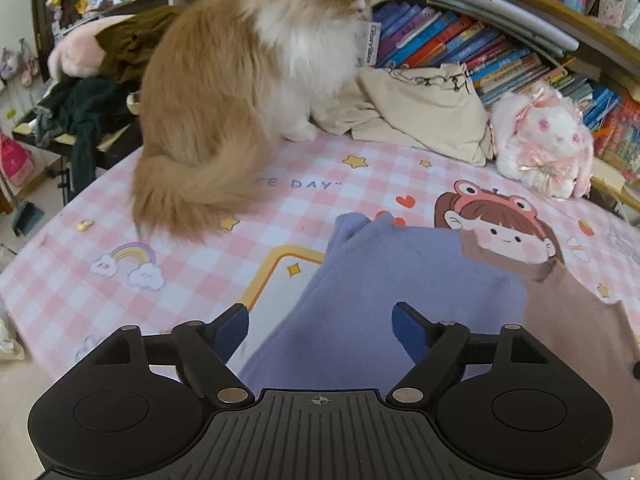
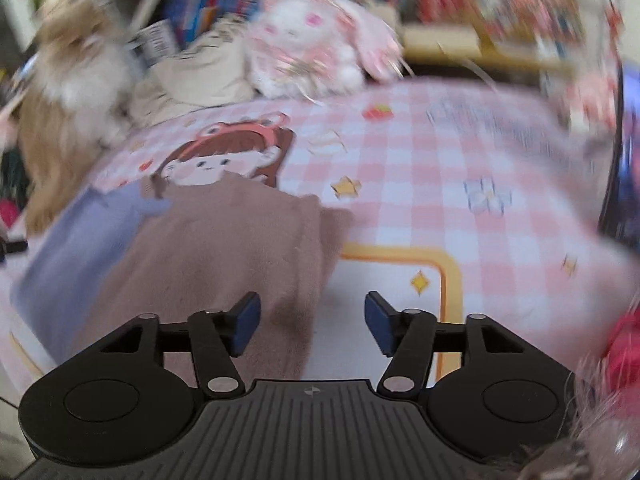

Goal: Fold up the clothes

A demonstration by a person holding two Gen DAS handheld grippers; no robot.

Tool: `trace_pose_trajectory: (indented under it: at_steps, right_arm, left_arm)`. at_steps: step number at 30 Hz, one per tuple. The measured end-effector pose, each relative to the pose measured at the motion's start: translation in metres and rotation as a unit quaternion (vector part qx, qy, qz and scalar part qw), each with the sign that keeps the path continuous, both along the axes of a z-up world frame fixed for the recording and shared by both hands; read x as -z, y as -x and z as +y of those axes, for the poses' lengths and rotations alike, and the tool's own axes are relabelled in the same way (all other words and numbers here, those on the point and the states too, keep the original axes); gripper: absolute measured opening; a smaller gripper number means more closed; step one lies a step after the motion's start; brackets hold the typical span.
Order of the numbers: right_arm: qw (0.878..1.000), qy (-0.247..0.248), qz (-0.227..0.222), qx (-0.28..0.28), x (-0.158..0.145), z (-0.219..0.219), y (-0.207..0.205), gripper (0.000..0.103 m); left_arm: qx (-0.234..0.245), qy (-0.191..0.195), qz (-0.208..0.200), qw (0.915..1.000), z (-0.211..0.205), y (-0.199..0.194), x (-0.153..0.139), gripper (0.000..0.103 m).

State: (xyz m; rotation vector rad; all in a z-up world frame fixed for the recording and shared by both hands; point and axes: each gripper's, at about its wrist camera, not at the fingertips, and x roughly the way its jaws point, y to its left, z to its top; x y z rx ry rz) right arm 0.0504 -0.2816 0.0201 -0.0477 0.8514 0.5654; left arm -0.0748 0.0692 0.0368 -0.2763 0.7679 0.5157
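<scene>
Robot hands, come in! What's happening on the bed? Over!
Both grippers open, empty. Purple-and-brown garment flat on bed, unfolded. Cat sitting behind it.

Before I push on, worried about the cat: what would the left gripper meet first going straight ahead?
The left gripper, open, would likely meet the purple cloth first; the cat sits farther back and left.

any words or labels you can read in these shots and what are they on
"DAY" with a closing quote mark, printed on the pink checked bed sheet; the letters before it are hidden by the fluffy orange and white cat.
White tag by the cat's chest: too small to read.
Spines of the shelved books: too small.
Right wrist view: blurred, nothing legible.
</scene>
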Motion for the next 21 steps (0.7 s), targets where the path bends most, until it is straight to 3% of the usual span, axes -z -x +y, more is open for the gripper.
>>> trace_pose_trajectory:
  at_steps: [4, 7, 10, 17, 21]
  right_arm:
    - [0.997, 0.017, -0.046, -0.059, -0.012, 0.013, 0.021, 0.066]
    - [0.995, 0.015, -0.043, -0.088, -0.012, 0.024, 0.027, 0.067]
    - [0.995, 0.026, -0.032, -0.094, -0.008, 0.032, 0.029, 0.067]
    - [0.997, 0.034, -0.014, -0.074, -0.004, 0.037, 0.032, 0.067]
    - [0.998, 0.032, 0.003, -0.049, -0.002, 0.038, 0.037, 0.066]
  left_arm:
    - [-0.032, 0.035, -0.003, 0.9989, -0.006, 0.016, 0.003, 0.087]
    - [-0.052, 0.074, 0.0, 0.9959, -0.009, 0.025, 0.011, 0.087]
    - [-0.08, 0.142, -0.015, 0.9865, -0.004, 0.034, 0.021, 0.087]
    - [-0.141, 0.267, -0.052, 0.9519, 0.016, 0.053, 0.045, 0.087]
    - [-0.164, 0.349, -0.097, 0.9173, 0.03, 0.065, 0.061, 0.084]
